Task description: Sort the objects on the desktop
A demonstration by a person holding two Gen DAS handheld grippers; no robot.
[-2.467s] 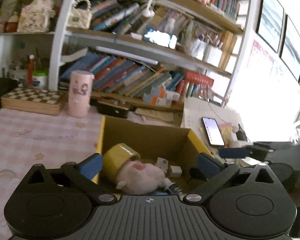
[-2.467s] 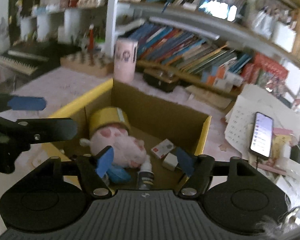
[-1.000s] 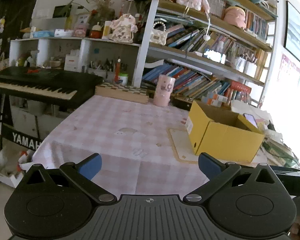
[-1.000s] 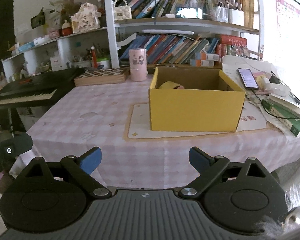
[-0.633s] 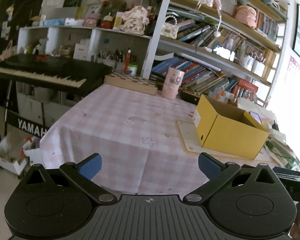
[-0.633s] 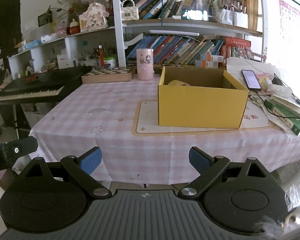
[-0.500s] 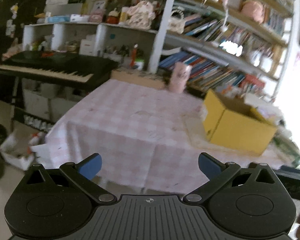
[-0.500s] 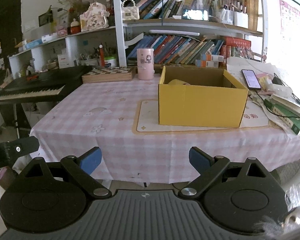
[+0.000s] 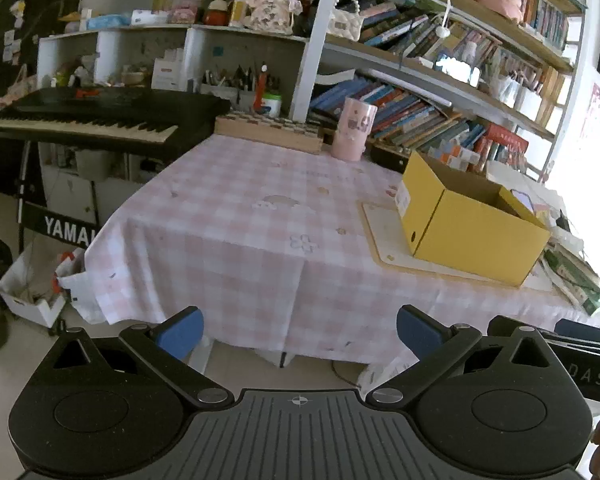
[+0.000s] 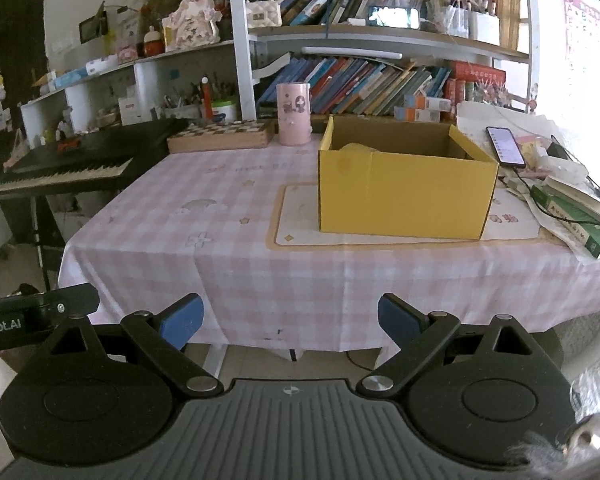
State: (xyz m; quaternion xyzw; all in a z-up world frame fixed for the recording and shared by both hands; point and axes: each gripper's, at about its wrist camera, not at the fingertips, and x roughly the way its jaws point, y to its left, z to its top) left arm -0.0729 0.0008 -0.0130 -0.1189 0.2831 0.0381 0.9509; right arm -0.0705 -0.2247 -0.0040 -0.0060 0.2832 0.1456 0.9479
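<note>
A yellow cardboard box [image 10: 404, 196] stands open on a beige mat [image 10: 296, 220] on the pink checked table; it also shows in the left wrist view [image 9: 472, 232]. A yellow roll [image 10: 358, 147] peeks above its rim; the rest of the contents are hidden. My left gripper [image 9: 298, 334] is open and empty, held off the table's front edge, well back from the box. My right gripper [image 10: 290, 320] is open and empty too, in front of the table edge below the box.
A pink cylinder cup [image 10: 294, 114] and a wooden chessboard box [image 10: 220, 136] stand at the table's back. A phone [image 10: 504, 146], books and cables lie at the right. A black keyboard [image 9: 88, 120] stands left of the table. Bookshelves rise behind.
Both grippers have pulled back from inside the box to beyond the table's front edge and stay open. In the last half second they barely move.
</note>
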